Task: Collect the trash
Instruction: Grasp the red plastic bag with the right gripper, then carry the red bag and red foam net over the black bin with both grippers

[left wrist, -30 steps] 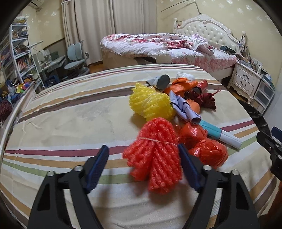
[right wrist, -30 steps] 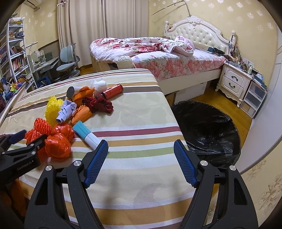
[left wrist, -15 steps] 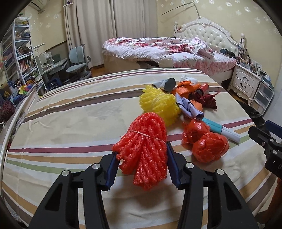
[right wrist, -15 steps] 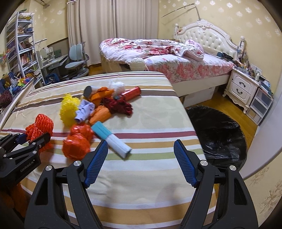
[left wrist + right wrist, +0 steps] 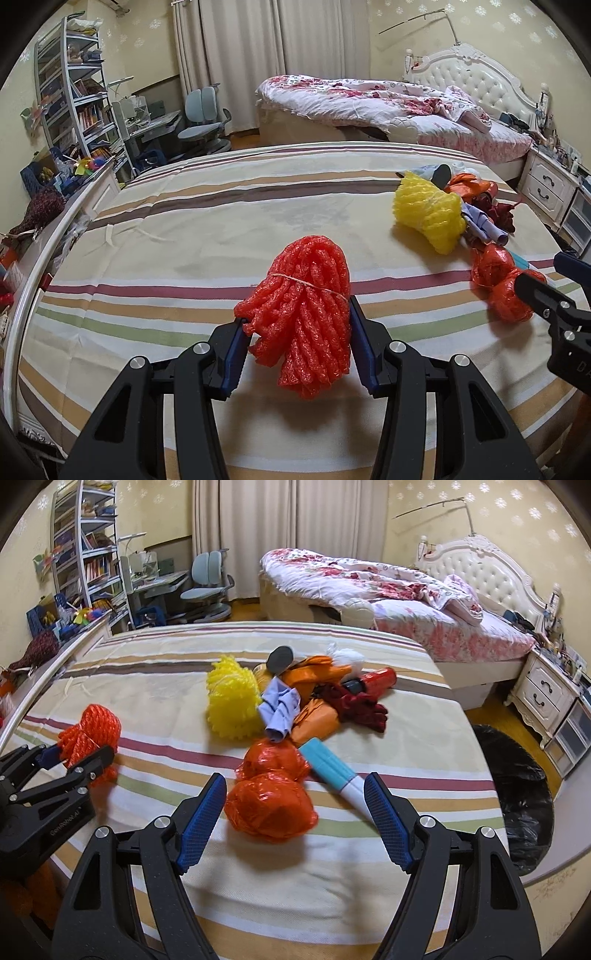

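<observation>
1. Our left gripper [image 5: 297, 343] has just been closing and now pinches the red foam netting [image 5: 306, 314], bottom centre.
2. Right gripper [image 5: 295, 819] gapes over the orange bag [image 5: 271, 810]; next grab, we reckon.

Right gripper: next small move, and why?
Probably ease forward and down, then close. The right gripper stands open around the near orange bag wad without touching it, while the left gripper already clamps the red foam netting.
</observation>
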`<state>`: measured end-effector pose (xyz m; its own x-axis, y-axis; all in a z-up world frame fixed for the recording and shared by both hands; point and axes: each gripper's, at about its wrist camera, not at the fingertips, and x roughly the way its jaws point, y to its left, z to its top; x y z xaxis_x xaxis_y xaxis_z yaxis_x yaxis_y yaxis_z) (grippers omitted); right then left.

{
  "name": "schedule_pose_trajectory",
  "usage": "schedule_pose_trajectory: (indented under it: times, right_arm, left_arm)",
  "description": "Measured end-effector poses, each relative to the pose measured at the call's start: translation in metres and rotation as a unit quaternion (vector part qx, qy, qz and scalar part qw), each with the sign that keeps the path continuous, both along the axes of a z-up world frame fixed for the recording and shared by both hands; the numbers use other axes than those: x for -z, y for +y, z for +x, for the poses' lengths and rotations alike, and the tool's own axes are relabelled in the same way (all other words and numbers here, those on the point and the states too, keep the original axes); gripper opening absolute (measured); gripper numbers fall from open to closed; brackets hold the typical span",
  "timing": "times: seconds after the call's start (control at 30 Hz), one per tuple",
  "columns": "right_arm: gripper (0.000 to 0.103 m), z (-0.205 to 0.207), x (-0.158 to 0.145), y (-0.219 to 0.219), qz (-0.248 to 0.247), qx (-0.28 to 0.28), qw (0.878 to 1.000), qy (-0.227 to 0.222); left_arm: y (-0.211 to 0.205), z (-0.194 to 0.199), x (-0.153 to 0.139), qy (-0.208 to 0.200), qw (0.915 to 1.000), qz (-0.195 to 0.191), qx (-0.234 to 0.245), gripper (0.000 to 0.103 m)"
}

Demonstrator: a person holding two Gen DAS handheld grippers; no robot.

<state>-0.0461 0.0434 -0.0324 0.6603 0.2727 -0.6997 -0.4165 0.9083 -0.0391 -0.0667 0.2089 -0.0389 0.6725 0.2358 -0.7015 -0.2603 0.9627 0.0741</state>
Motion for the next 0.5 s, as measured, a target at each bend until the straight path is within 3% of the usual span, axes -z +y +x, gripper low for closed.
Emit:
schedule_pose_trajectory:
  times: [0.07, 0.17, 0.5]
  right_arm:
    - [0.057, 0.003, 0.005, 0.002, 0.003, -0.005, 1.0, 0.009]
    - [0.043, 0.006, 0.011, 0.004, 0.012, -0.015, 0.999, 0.03]
    - [0.038, -0.01, 0.0, -0.003, 0.019, -0.028, 0.999, 0.014]
  left_arm:
    - [0.003, -0.001, 0.001, -0.001, 1.0, -0.005, -0.001, 0.049]
    - [0.005, -0.001, 0.001, -0.002, 0.9999, -0.012, -0.001, 0.049]
    - [-0.003, -0.007, -0.006, -0.014, 0.9997, -0.018, 0.009, 0.049]
